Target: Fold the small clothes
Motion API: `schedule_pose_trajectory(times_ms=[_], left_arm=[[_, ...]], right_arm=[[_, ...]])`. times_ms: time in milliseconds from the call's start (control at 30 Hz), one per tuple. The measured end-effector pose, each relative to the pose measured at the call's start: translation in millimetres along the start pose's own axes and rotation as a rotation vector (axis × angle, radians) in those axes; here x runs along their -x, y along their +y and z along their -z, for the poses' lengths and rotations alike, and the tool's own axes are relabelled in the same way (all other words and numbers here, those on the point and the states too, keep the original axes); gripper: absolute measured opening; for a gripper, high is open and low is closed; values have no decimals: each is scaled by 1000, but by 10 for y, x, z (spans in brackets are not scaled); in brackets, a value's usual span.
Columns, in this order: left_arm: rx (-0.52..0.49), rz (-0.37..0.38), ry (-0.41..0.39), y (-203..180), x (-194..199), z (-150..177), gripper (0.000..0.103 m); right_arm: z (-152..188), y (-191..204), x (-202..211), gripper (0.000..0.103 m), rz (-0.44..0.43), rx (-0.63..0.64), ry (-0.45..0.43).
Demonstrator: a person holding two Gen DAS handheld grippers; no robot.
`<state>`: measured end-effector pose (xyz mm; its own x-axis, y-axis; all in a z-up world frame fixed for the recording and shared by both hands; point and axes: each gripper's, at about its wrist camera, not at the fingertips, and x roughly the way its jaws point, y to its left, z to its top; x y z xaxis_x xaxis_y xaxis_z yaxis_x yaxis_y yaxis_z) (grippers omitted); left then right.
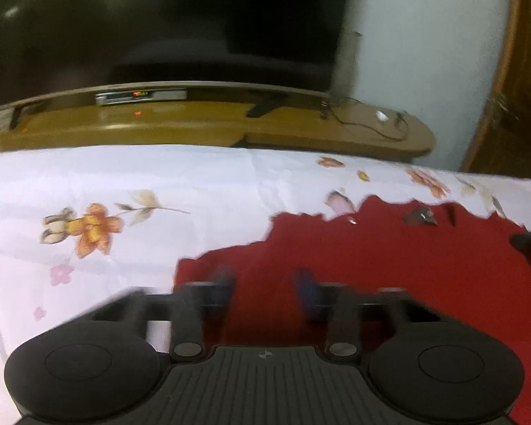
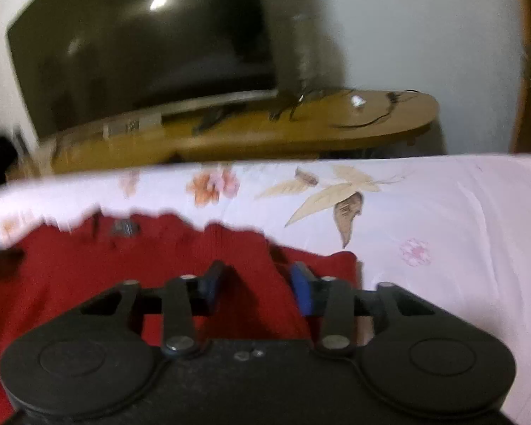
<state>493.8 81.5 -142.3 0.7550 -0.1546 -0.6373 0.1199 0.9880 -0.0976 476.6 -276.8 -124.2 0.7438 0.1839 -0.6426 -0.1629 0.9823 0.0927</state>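
Observation:
A red knit garment (image 1: 389, 265) lies flat on a white floral bedsheet (image 1: 124, 184). Its scalloped far edge carries a small dark label (image 1: 419, 216). My left gripper (image 1: 265, 292) is open, its blue-padded fingers hovering over the garment's left part. In the right wrist view the same garment (image 2: 88, 283) fills the lower left. My right gripper (image 2: 256, 287) is open over the garment's right part, near its right edge. The right gripper's tip (image 1: 529, 242) shows at the far right of the left wrist view. Both views are blurred by motion.
Beyond the bed's far edge stands a low wooden TV stand (image 1: 212, 124) with a large dark TV (image 1: 159, 28), a set-top box (image 1: 141, 97) and cables (image 1: 382, 127). A wooden door (image 1: 513, 88) is at the right. Bare sheet (image 2: 460, 230) lies right of the garment.

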Motion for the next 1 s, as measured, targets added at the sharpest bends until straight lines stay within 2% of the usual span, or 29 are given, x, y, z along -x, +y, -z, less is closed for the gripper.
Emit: schedule_pose_trajectory(times_ms=[33, 100, 133, 233, 333, 400, 467, 533, 567, 600, 633, 667, 700, 733, 767, 800, 867, 933, 1000], left_arm=[[-12, -23, -24, -38, 25, 8, 5], [-5, -56, -90, -76, 112, 36, 5], [0, -68, -141, -96, 200, 46, 5], [3, -97, -245, -120, 371, -17, 4], [-7, -116, -197, -111, 245, -76, 4], [-36, -142, -80, -117, -10, -10, 5], [-36, -157, -62, -137, -61, -23, 5], [-53, -164, -50, -159, -80, -41, 5], [-54, -164, -48, -156, -66, -51, 9], [-47, -170, -50, -139, -40, -53, 22], [-28, -175, -56, -99, -10, -67, 44], [4, -170, -80, -52, 64, -63, 52], [42, -178, -144, -16, 232, -64, 59], [52, -196, -204, -10, 337, -51, 61], [49, -197, -259, -49, 471, -60, 61], [48, -165, -289, -122, 562, -80, 62], [-1, -61, -264, -423, 550, -137, 62], [-100, 2, -229, -808, 449, -135, 62], [-153, 59, -177, -1082, 320, -71, 62]], right_arm=[[9, 47, -33, 25, 19, 36, 14], [31, 93, -15, 17, 43, 77, -11], [38, 101, 41, 10, 62, 81, -40], [-9, 66, 254, 8, 93, 61, -152], [-56, 20, 261, 8, 117, 62, -191], [9, -44, 62, 8, 143, 54, -127], [133, -122, -130, 8, 172, 45, -61], [99, -143, -115, 10, 174, 27, -75], [104, -144, -138, 9, 173, 32, -64], [100, -146, -135, 12, 168, 32, -62], [93, -160, -116, 16, 159, 26, -61], [90, -179, -73, 19, 153, 13, -72], [85, -174, 12, 26, 153, 3, -99], [65, -160, 108, 33, 149, 0, -130], [57, -124, 246, 34, 125, 3, -171], [43, -81, 325, 38, 95, 10, -192], [-1, 116, 360, 41, 29, 41, -197], [-57, 371, 237, 39, -39, 74, -151], [-62, 606, 75, 38, -108, 90, -90]])
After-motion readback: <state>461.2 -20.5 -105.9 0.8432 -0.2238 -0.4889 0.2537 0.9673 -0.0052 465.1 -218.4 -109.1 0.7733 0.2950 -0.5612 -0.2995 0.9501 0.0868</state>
